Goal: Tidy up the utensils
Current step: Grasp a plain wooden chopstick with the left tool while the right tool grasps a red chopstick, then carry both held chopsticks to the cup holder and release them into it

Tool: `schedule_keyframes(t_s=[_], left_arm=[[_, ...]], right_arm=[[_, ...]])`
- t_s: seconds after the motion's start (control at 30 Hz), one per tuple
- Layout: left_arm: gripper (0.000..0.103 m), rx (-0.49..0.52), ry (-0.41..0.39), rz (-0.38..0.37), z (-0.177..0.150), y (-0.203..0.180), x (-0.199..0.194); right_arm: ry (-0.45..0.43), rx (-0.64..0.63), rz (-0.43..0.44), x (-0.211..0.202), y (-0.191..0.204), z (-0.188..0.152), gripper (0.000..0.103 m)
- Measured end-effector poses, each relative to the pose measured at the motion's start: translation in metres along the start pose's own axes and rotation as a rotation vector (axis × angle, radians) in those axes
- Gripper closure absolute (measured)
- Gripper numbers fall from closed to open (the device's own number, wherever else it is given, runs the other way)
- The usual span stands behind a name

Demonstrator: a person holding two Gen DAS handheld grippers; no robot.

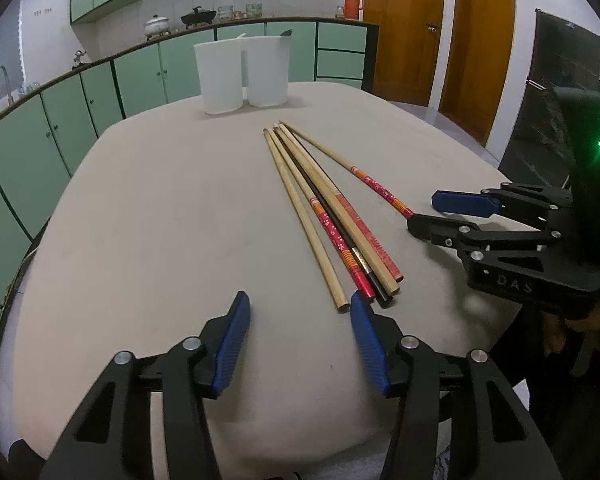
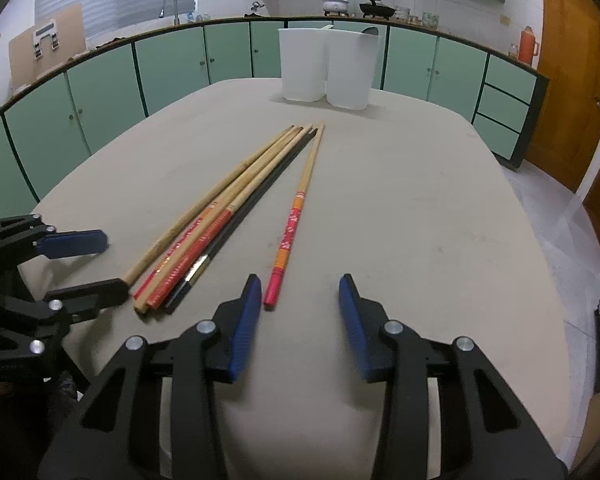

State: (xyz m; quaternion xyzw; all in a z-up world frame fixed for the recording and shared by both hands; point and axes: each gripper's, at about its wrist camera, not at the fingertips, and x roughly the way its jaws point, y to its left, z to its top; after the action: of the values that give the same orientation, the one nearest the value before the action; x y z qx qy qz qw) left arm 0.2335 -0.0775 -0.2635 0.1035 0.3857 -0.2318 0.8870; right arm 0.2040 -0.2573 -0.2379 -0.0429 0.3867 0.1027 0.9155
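Observation:
Several chopsticks lie bundled (image 1: 332, 216) on the beige table (image 1: 160, 220), with one red-handled chopstick (image 1: 352, 170) lying apart to their right. The bundle (image 2: 216, 216) and the single chopstick (image 2: 296, 216) also show in the right wrist view. Two white plastic holders (image 1: 242, 74) stand at the far edge, also seen from the right (image 2: 328, 68), each with a utensil tip showing above the rim. My left gripper (image 1: 300, 304) is open and empty just left of the bundle's near ends. My right gripper (image 2: 298, 286) is open and empty, the single chopstick's red end beside its left finger.
Green kitchen cabinets (image 1: 60, 120) with a counter, pots and a sink run behind the table. Wooden doors (image 1: 440, 32) stand at the right. The right gripper (image 1: 424, 212) shows in the left wrist view and the left gripper (image 2: 112, 264) in the right wrist view.

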Motion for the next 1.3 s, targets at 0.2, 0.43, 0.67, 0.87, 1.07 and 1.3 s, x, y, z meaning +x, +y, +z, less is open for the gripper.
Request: schedule_keyframes(t_s=[0.2,0.43,0.67,0.87,1.07,1.3], left_arm=[[0.085,-0.008,-0.033,0.007,0.005,-0.006,0.007],[0.095,-0.034,-0.095,0.051,0.007,-0.004,-0.005],[0.087,-0.041,-0.067,0.091,0.001,0.001,-0.001],[0.087,-0.016,-0.046,0.057,0.003,-0.004,0.007],[0.096,-0.093,-0.026,0.016,0.006,0.009,0.006],[0.096,-0.182,-0.035,0.011,0.02,0.022,-0.024]], right_arm=[[-0.034,-0.027,-0.02,0.003,0.007,-0.001,0.091],[-0.033,0.002,-0.025,-0.003,0.002,-0.005,0.093],[-0.036,0.008,-0.032,-0.005,0.004,-0.009,0.091],[-0.028,0.031,-0.02,-0.005,0.002,-0.008,0.09],[-0.015,0.039,-0.008,-0.007,0.001,-0.005,0.098],[-0.05,0.081,0.007,-0.048,0.0,0.011,0.097]])
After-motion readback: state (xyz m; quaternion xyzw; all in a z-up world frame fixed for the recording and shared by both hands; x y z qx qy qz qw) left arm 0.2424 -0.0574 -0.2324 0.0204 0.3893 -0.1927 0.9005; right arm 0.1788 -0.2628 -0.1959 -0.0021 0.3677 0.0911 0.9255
